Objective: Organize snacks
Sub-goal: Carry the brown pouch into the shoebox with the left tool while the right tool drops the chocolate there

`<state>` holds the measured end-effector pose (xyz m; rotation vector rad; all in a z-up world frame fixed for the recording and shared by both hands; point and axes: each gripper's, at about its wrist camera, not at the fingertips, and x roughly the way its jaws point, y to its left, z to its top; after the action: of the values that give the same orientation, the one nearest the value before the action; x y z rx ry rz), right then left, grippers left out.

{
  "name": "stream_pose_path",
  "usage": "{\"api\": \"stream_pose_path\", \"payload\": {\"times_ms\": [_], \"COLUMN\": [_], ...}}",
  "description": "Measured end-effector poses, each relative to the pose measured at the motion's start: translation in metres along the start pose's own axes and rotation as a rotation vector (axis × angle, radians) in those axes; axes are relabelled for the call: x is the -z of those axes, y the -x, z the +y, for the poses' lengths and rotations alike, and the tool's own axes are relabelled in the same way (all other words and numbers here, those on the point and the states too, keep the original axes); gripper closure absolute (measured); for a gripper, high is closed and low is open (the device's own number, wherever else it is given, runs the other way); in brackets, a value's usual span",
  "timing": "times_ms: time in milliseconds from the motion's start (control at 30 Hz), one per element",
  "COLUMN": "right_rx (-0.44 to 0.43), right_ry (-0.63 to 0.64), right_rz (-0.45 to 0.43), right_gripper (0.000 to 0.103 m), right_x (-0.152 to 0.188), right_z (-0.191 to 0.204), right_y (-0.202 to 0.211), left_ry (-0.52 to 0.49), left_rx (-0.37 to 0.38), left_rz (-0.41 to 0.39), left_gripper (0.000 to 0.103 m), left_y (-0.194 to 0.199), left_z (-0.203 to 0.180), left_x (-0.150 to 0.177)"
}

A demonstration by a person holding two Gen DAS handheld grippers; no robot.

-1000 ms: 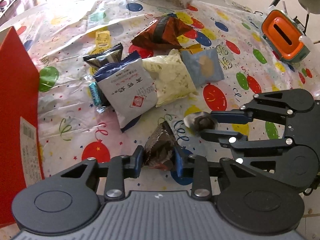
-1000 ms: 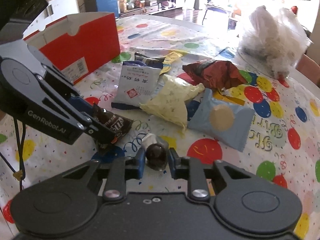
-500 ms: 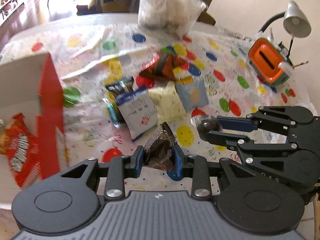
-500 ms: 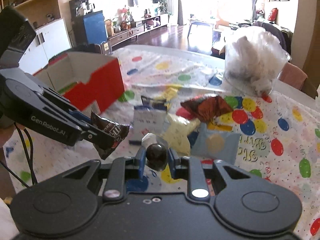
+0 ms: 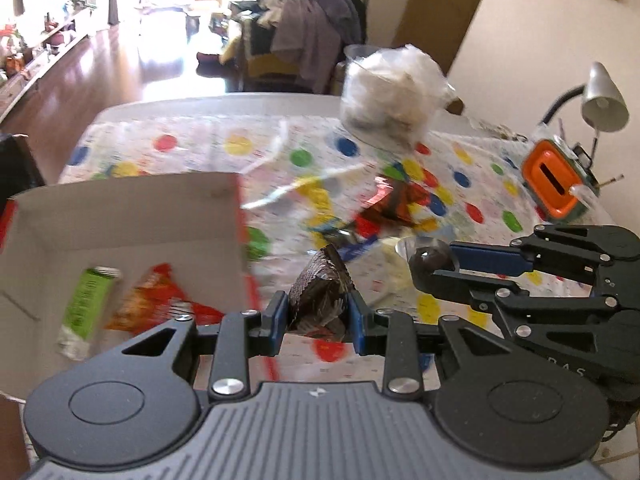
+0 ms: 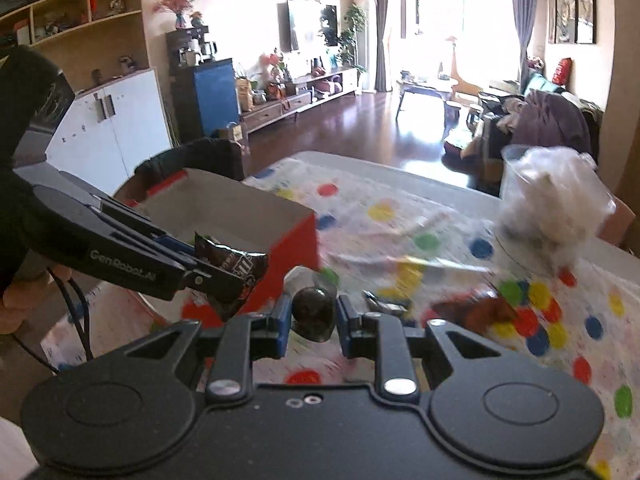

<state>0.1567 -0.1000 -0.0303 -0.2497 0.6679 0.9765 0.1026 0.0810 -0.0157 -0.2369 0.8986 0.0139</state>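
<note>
My left gripper [image 5: 318, 320] is shut on a dark brown snack packet [image 5: 320, 292] and holds it in the air just right of the red cardboard box [image 5: 120, 208]. It also shows in the right wrist view [image 6: 224, 284], with the brown packet [image 6: 232, 264] beside the box [image 6: 296, 240]. My right gripper [image 6: 312, 316] is shut on a round dark chocolate in clear wrap [image 6: 314, 306], raised above the table. In the left wrist view the right gripper [image 5: 432, 268] holds the chocolate [image 5: 428, 260] to the right of my left one. Inside the box lie a green packet [image 5: 86, 300] and an orange-red packet [image 5: 156, 300].
Several loose snack packets lie on the balloon-print tablecloth [image 5: 280, 152], among them a red-brown one [image 5: 394, 204]. A clear bag of white items [image 5: 392, 92] stands at the far edge. An orange device [image 5: 554, 180] and a desk lamp [image 5: 602, 100] are at the right.
Both grippers have lifted with their snacks and swung left toward the red box. The box's inside has come into view.
</note>
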Motion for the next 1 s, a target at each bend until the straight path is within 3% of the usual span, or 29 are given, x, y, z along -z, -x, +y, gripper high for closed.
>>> {"api": "stream_pose_path", "payload": {"times_ms": [267, 500, 767, 1000], "right_rx": [-0.037, -0.061, -0.060, -0.074], "right_ry": [0.012, -0.014, -0.057, -0.075], "right_rz": [-0.004, 0.062, 0.180, 0.278], "right_gripper": [0.080, 0.080, 0.080, 0.080], "right_x": [-0.030, -0.045, -0.047, -0.043], "right_z": [0.046, 0.076, 0.097, 0.112], "right_y": [-0.041, -0.087, -0.144, -0.183], "left_ry": [0.049, 0.083, 0.131, 0.080], "left_rx": [-0.083, -0.156, -0.224, -0.246], "left_rz": [-0.027, -0.011, 0.066, 0.158], "left_gripper": [0.072, 0.072, 0.072, 0.072], "left_y": [0.022, 0.023, 0.002, -0.023], "left_z": [0.063, 0.117, 0.177, 0.197], "left_x": [0.000, 0.002, 0.001, 0.006]}}
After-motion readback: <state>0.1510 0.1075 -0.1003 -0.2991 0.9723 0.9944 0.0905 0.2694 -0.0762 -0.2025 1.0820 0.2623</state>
